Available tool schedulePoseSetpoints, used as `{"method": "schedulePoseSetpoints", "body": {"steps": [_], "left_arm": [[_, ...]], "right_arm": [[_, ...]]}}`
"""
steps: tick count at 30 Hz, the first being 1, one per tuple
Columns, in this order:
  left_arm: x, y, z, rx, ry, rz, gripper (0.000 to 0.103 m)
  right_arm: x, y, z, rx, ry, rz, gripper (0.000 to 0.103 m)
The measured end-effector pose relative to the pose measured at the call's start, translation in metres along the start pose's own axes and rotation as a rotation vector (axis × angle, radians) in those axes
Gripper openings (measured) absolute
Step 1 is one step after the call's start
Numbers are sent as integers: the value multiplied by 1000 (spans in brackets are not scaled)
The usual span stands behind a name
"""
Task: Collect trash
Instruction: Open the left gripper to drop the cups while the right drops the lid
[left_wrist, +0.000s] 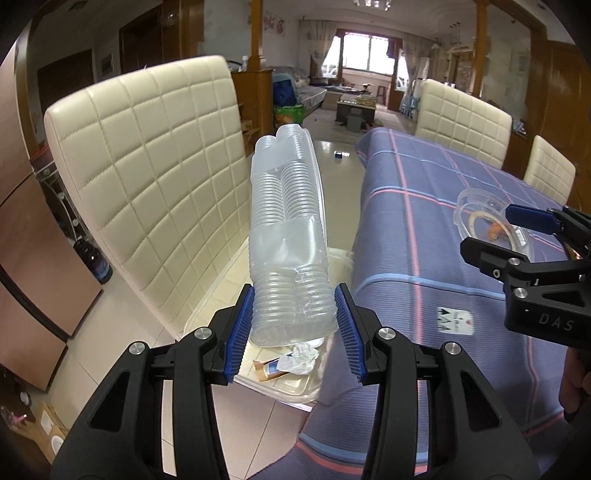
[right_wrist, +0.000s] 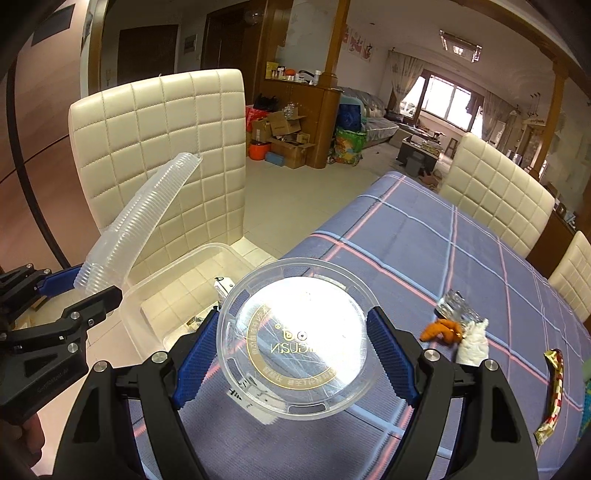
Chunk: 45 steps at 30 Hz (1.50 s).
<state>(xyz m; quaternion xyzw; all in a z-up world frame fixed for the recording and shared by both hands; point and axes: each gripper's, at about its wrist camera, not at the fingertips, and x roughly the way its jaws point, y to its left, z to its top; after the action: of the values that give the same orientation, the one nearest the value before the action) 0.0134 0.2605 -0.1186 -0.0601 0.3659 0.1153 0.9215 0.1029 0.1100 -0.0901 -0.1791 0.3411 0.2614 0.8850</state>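
My left gripper (left_wrist: 294, 325) is shut on a long sleeve of stacked clear plastic cups (left_wrist: 288, 236), held tilted above a clear plastic bin (left_wrist: 295, 387) that stands on the chair seat; the sleeve also shows in the right wrist view (right_wrist: 140, 218). The bin (right_wrist: 147, 295) holds a crumpled tissue (left_wrist: 301, 360) and paper scraps. My right gripper (right_wrist: 293, 354) is shut on a round clear plastic lid (right_wrist: 299, 339) with gold print, just above the table edge. It also shows in the left wrist view (left_wrist: 491, 236).
The table has a blue plaid cloth (right_wrist: 424, 258). On it lie orange peel (right_wrist: 441, 330), a white tissue wad (right_wrist: 474, 341), clear wrap (right_wrist: 456, 304) and a snack wrapper (right_wrist: 552, 395). A cream quilted chair (left_wrist: 147, 155) stands behind the bin; more chairs (right_wrist: 495, 199) are at the far side.
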Motion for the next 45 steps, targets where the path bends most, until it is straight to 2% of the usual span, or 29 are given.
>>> {"method": "schedulePoseSetpoints", "body": {"steps": [10, 12, 13, 14, 19, 29, 45], "left_arm": [[22, 9, 8, -22, 14, -5, 55], [26, 10, 10, -41, 23, -11, 70], [28, 13, 11, -71, 21, -20, 86], [27, 16, 10, -97, 15, -23, 94], [33, 27, 9, -156, 30, -26, 94], [24, 33, 3, -126, 25, 28, 94], [20, 57, -5, -154, 30, 91, 95]], "right_arm": [[21, -3, 0, 23, 34, 16, 77], [23, -6, -1, 29, 38, 16, 77], [25, -7, -1, 31, 43, 18, 77], [26, -8, -1, 31, 46, 18, 77], [31, -11, 0, 32, 58, 21, 77], [39, 11, 2, -18, 65, 70, 77], [61, 50, 15, -94, 65, 151, 78]]}}
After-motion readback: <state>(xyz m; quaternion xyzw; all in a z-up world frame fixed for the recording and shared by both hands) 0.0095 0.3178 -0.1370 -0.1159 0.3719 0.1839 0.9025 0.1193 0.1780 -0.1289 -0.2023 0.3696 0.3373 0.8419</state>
